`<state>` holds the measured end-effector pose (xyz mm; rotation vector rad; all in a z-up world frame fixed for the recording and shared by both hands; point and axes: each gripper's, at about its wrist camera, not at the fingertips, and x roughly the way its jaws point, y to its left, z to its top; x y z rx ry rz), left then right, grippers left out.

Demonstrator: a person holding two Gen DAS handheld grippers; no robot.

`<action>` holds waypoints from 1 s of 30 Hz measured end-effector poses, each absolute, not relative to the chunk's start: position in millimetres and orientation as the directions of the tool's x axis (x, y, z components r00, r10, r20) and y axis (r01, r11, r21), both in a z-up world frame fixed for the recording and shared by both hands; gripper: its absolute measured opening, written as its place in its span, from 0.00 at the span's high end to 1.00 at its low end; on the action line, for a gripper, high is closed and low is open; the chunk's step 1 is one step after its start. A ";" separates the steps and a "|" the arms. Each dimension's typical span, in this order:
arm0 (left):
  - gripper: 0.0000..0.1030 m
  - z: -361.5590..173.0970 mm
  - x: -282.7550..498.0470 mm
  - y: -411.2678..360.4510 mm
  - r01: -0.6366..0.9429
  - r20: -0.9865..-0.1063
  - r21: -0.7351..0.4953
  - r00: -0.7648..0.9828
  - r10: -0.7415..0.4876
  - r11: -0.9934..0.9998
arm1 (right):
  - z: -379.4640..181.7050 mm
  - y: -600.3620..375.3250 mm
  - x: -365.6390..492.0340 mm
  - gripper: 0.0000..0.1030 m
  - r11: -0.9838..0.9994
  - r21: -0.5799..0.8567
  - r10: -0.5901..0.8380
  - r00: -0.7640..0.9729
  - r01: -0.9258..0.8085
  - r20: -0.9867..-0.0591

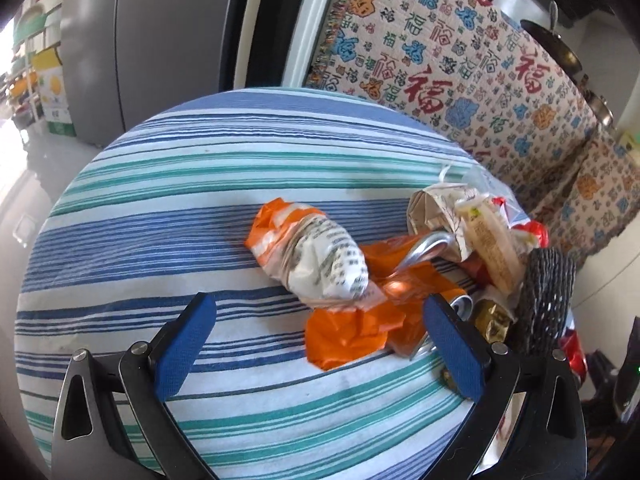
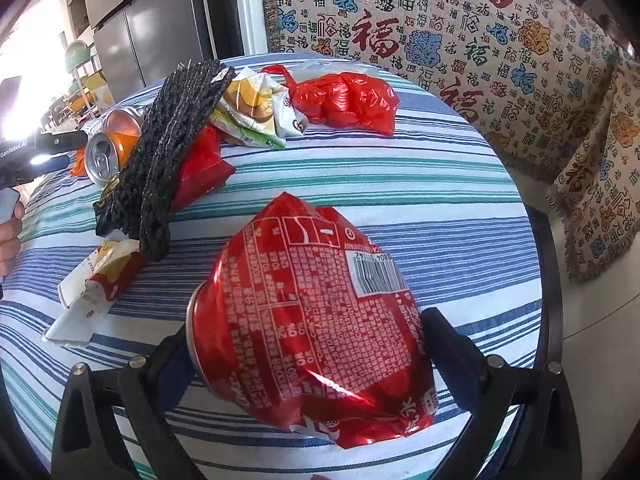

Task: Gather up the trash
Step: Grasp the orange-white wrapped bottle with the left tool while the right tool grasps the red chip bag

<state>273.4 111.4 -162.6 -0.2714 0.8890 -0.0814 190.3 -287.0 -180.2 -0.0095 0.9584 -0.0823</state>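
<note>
My right gripper (image 2: 306, 344) is shut on a crushed red can (image 2: 316, 320) with white print and a barcode, held above the striped tablecloth (image 2: 440, 200). My left gripper (image 1: 316, 320) is open and empty, its blue pads (image 1: 184, 344) either side of a crumpled orange-and-white wrapper (image 1: 320, 260) lying on the cloth just ahead. A trash pile sits beyond: an orange can (image 2: 116, 140), a black woven mat (image 2: 172, 140), a red plastic bag (image 2: 344, 100), snack wrappers (image 2: 256, 116) and a red-white carton (image 2: 92, 292).
The round table's edge (image 2: 548, 280) drops off at right toward a sofa with a patterned cover (image 2: 480, 40). A grey fridge (image 1: 160, 40) stands behind the table. The left gripper's body (image 2: 36, 156) shows at the far left of the right wrist view.
</note>
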 end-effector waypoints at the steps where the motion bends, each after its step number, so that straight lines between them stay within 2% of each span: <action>1: 0.00 -164.8 276.4 111.6 -0.066 -0.763 -0.251 0.627 -0.156 0.966 | -180.7 -286.4 190.4 0.00 0.996 -0.045 -0.078 0.578 0.070 -0.813; 3: 0.00 -171.0 282.8 115.2 -0.124 -0.794 -0.182 0.604 -0.071 0.975 | -181.5 -285.2 189.5 0.00 0.996 -0.045 -0.080 0.589 0.073 -0.804; 9: 0.01 -178.2 261.7 154.2 -0.191 -0.828 -0.123 0.561 0.006 0.974 | -183.3 -281.5 187.5 0.00 0.997 -0.047 -0.074 0.604 0.059 -0.793; 13: 0.00 -178.2 265.3 148.3 -0.060 -0.815 -0.176 0.569 -0.111 0.983 | -183.3 -281.4 188.2 0.00 0.999 -0.046 -0.054 0.600 0.029 -0.798; 18: 0.01 -180.7 278.2 119.3 0.061 -0.801 -0.038 0.595 -0.067 0.997 | -179.3 -289.4 192.6 0.00 1.000 0.012 0.005 0.577 0.009 -0.817; 19: 0.06 -180.7 279.2 116.9 0.070 -0.797 -0.026 0.601 -0.062 0.997 | -178.3 -292.7 194.5 0.00 0.999 0.032 0.015 0.576 0.019 -0.817; 20: 0.28 -181.1 280.1 115.6 0.078 -0.794 -0.023 0.604 -0.065 0.997 | -178.0 -295.8 196.9 0.00 0.998 0.049 0.024 0.573 0.028 -0.820; 21: 0.39 -182.3 281.9 114.6 0.084 -0.800 -0.023 0.596 -0.069 0.996 | -177.5 -297.7 198.8 0.01 0.998 0.059 0.028 0.571 0.036 -0.820; 22: 0.52 -180.9 281.9 112.9 0.081 -0.788 0.003 0.613 -0.047 0.997 | -176.3 -299.2 200.5 0.11 0.997 0.066 0.027 0.570 0.048 -0.821; 25: 0.63 -176.7 275.8 114.6 0.094 -0.782 -0.022 0.618 -0.076 0.995 | -172.8 -300.6 199.5 0.12 0.993 0.086 0.026 0.569 0.078 -0.822; 30: 0.64 -159.6 253.6 124.0 0.066 -0.752 -0.038 0.656 -0.072 0.997 | -163.6 -298.8 178.1 0.12 0.993 0.073 0.002 0.601 0.093 -0.799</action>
